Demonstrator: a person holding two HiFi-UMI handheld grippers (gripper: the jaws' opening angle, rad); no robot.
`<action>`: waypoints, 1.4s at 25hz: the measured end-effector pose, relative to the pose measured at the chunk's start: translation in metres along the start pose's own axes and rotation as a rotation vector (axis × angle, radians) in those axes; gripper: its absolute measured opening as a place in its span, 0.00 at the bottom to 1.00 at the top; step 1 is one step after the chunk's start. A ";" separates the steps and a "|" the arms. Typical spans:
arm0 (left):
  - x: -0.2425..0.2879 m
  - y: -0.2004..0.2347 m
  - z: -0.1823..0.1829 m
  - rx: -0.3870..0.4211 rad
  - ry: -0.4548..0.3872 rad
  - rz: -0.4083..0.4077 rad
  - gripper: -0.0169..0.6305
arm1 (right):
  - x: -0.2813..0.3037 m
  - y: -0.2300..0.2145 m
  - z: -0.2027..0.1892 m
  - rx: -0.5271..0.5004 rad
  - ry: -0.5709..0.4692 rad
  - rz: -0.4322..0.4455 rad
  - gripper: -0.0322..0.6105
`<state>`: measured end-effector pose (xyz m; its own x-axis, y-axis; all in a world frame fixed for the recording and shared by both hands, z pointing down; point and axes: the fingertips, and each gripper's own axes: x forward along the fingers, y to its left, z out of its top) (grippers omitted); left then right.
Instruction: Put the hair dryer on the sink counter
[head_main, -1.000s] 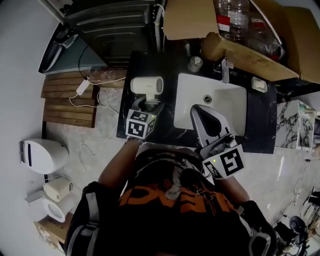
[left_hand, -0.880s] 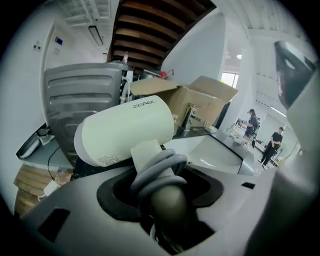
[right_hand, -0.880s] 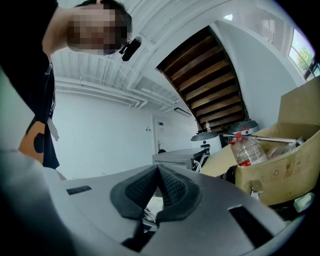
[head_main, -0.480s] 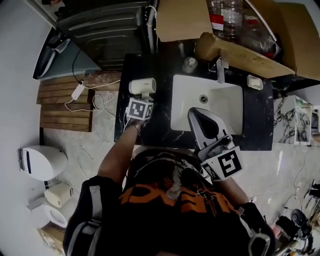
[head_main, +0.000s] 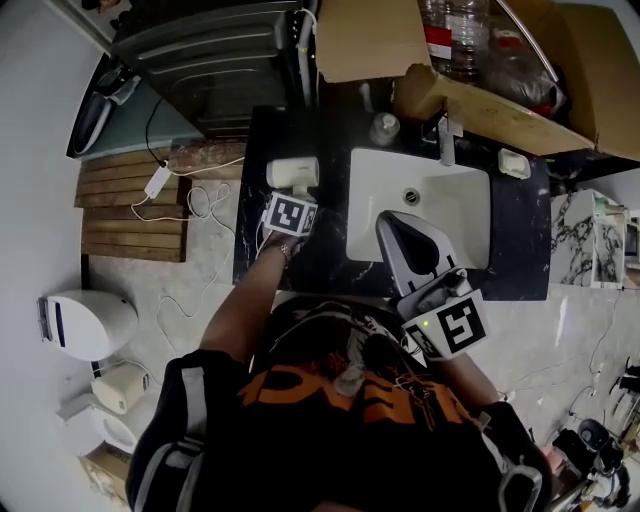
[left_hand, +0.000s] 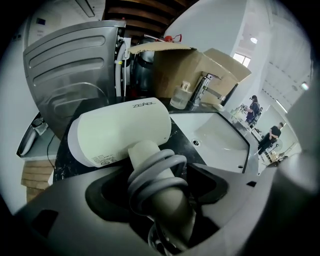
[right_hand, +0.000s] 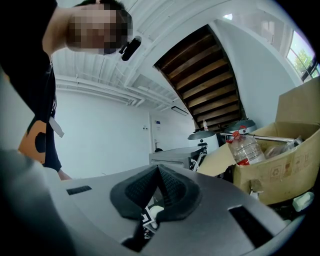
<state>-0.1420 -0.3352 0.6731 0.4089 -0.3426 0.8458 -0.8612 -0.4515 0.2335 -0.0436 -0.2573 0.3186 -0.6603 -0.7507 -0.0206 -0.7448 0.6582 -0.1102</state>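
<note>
The white hair dryer (head_main: 293, 172) lies on its side on the left end of the black sink counter (head_main: 330, 255), nozzle toward the basin. In the left gripper view its body (left_hand: 120, 131) fills the middle, and the handle with grey cord wound round it reaches back between my jaws. My left gripper (head_main: 292, 192) (left_hand: 157, 185) is opening, with dark gaps on both sides of the handle. My right gripper (head_main: 395, 228) (right_hand: 159, 172) hangs over the front of the basin, shut and empty, tilted upward.
A white basin (head_main: 440, 210) with a faucet (head_main: 445, 135) sits right of the dryer. A small jar (head_main: 384, 128) and a soap dish (head_main: 514, 163) stand on the counter's back edge. Cardboard boxes (head_main: 480, 100) overhang the back. A washing machine (head_main: 220, 60) and a wooden mat (head_main: 135, 210) lie left.
My left gripper has carried the hair dryer farther back along the counter's left end and lower onto it. The right gripper has hardly moved.
</note>
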 end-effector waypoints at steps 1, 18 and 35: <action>-0.002 0.000 0.002 0.007 -0.005 -0.001 0.59 | 0.001 0.000 0.000 0.001 0.000 0.000 0.07; -0.187 -0.038 0.099 0.153 -0.660 0.026 0.45 | 0.017 0.017 -0.001 -0.039 -0.016 0.052 0.07; -0.377 -0.112 0.109 0.361 -1.217 0.181 0.12 | 0.016 0.033 0.018 -0.076 -0.057 0.066 0.07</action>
<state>-0.1667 -0.2456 0.2761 0.4710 -0.8647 -0.1747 -0.8810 -0.4510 -0.1429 -0.0769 -0.2490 0.2964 -0.7032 -0.7062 -0.0824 -0.7064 0.7071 -0.0315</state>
